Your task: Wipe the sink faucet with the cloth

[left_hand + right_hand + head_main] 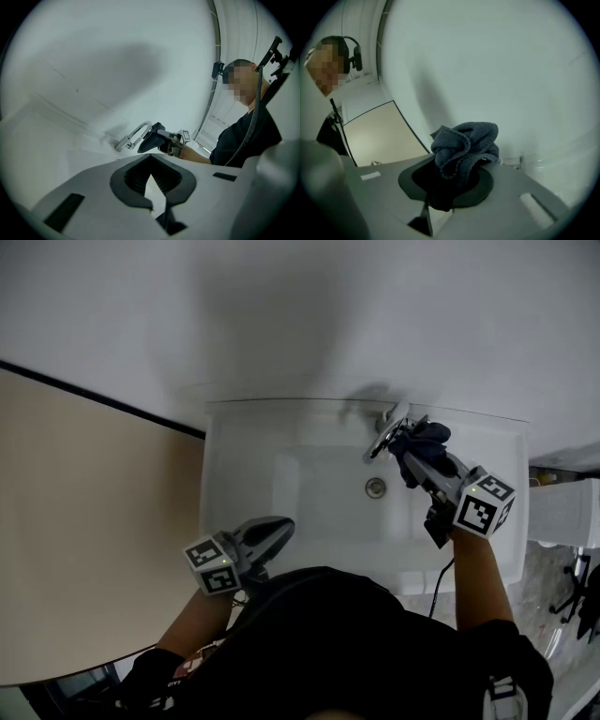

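Finding: the right gripper (424, 465) is clamped on a bunched dark cloth (422, 444). Most of the cloth stands proud of the jaws, as the right gripper view confirms.

Position of work: the faucet (385, 432) stands at the back rim of the white sink (225, 456). Its curved spout reaches forward over the basin toward the drain (375, 487). The cloth sits at the spout's right side and appears to touch it near the top of the curve. The faucet thus lies just left of, and slightly ahead of, the right gripper, with the gripper's length set roughly across the spout.

Left gripper (277, 529): its jaws appear pressed together with nothing between them. It hangs over the sink's front-left rim, well apart from the faucet.

Judgement: the right gripper is the nearer, and a stroke along the spout's curve looks to be the next requirement.
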`<state>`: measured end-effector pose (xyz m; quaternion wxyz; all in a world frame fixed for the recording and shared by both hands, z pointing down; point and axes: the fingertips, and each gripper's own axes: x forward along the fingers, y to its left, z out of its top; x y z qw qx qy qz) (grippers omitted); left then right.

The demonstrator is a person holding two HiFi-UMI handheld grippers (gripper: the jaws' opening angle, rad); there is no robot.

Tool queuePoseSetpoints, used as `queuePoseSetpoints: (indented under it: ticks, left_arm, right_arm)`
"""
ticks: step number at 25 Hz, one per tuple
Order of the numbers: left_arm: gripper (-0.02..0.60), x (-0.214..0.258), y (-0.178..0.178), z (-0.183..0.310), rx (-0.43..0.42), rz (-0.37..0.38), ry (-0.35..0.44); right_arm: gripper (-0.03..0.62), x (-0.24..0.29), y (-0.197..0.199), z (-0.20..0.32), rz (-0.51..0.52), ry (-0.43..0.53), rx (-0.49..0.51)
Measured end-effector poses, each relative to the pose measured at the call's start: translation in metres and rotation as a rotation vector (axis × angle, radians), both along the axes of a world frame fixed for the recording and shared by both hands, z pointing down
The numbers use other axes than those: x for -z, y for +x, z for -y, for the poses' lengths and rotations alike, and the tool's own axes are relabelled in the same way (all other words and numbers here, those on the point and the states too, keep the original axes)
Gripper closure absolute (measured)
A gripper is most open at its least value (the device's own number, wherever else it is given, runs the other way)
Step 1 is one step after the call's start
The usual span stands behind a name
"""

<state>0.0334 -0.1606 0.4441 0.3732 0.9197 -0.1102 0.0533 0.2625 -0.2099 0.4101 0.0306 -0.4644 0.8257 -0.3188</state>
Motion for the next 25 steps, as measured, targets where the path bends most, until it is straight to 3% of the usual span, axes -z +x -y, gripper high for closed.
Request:
queuePoseSetpoints:
  ticks: [3, 6, 11, 18, 21, 23, 25]
  left_arm:
    - [0.583, 0.004, 0.002, 0.008, -0.001, -0.025, 0.013]
    - [0.583, 0.007, 0.002, 0.009, -0.015, -0.054, 0.022]
    - [0.583, 0.011, -0.001, 0.005, -0.018, -0.094, 0.029]
    - [0.583, -0.001, -0.031, 0.013, 0.017, -0.108, 0.017]
    - [0.583, -0.004, -0.030, 0.008, 0.023, -0.145, 0.005]
    - [0.583, -0.003, -0.027, 0.006, 0.024, -0.163, -0.003]
    - [0.583, -0.001, -0.029, 0.007, 0.024, -0.185, -0.006]
  right_arm:
    - [0.528, 0.036, -0.045, 0.003, 0.044, 0.031, 0.110]
    - [0.528, 0.053, -0.095, 0.010, 0.192, 0.013, 0.178]
    - [0.530, 0.018, -0.101, 0.042, 0.222, -0.141, 0.033]
    - [0.531, 0.012, -0.078, 0.041, 0.094, -0.159, -0.088]
    - [0.533, 0.014, -0.050, 0.029, 0.016, -0.195, -0.083]
    - [0.531, 0.008, -0.034, 0.021, -0.091, -0.247, -0.077]
    - [0.531, 0.002, -0.034, 0.017, -0.278, -0.258, -0.043]
